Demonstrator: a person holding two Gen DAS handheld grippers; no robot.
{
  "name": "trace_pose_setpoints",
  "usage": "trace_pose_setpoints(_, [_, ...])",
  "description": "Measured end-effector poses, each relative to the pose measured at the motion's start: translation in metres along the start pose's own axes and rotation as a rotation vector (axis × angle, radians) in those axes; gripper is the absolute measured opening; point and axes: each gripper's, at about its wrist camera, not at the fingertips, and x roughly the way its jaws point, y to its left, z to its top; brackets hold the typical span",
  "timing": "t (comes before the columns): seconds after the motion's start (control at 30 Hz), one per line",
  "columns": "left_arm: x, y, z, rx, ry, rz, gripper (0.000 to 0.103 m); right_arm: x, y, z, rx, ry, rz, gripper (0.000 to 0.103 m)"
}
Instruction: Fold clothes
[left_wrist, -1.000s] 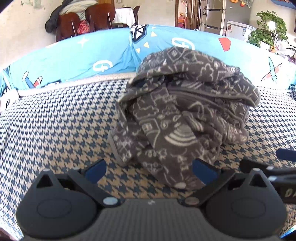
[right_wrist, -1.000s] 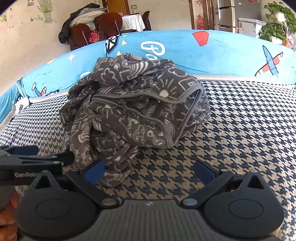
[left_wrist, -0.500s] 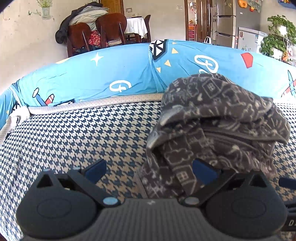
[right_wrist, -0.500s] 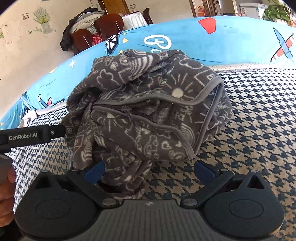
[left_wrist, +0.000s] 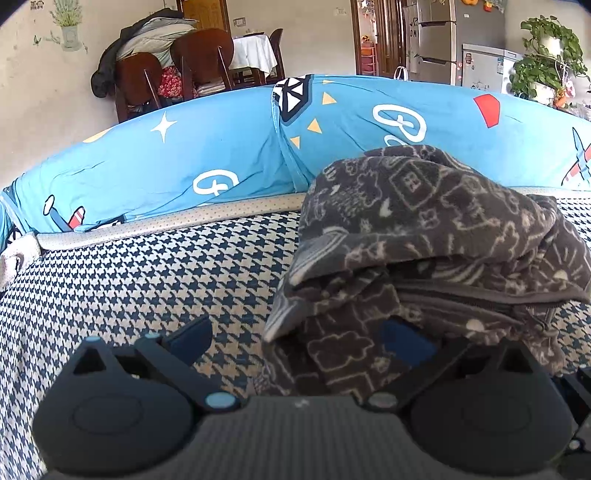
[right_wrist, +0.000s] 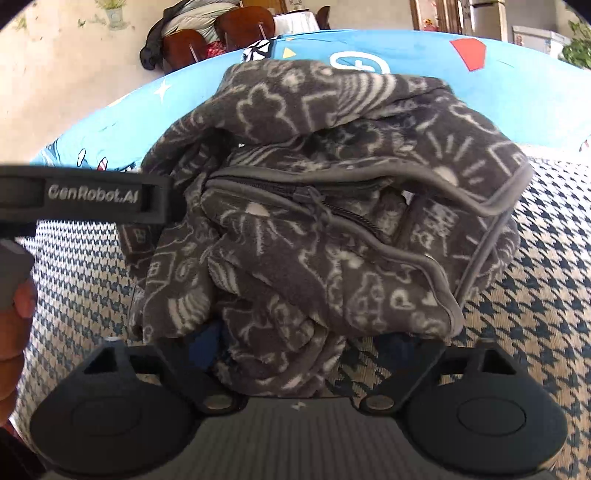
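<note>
A crumpled grey fleece jacket with pale doodle print and a zip lies in a heap on the houndstooth cover. My left gripper is open at the heap's lower left edge, and a flap of fabric lies between its blue pads. In the right wrist view the jacket fills most of the frame. My right gripper is open low against it, with a hanging lump of fabric between its fingers and its left pad partly covered. The left gripper's finger touches the jacket's left side, held by a hand.
A long blue cartoon-print cushion runs along the back edge of the surface. Behind it stand wooden chairs draped with clothes, a fridge and a potted plant. Bare houndstooth cover stretches to the left of the jacket.
Both grippers have closed in on the jacket. The left one has shifted left to its lower edge. The right one has pushed forward until fabric sits between its fingers.
</note>
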Motion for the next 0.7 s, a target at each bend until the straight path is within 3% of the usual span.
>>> trace_pose_setpoints(0.2, [0.000,0.010,0.005,-0.064,-0.004,-0.019,0.103,-0.006,-0.012,0.002,0.035,-0.029,0.019,0.047])
trace_pose_setpoints(0.27, [-0.003,0.012,0.006,-0.080,-0.013,-0.029,0.103,-0.012,-0.015,0.002,0.039,-0.048,0.017,0.041])
trace_pose_setpoints(0.47, [-0.013,0.010,0.006,-0.063,-0.054,-0.029,0.103,-0.031,-0.024,0.004,0.048,-0.111,0.004,0.031])
trace_pose_setpoints(0.7, [-0.011,0.010,0.004,-0.083,-0.040,-0.032,0.103,-0.042,-0.033,0.006,0.074,-0.167,-0.068,0.020])
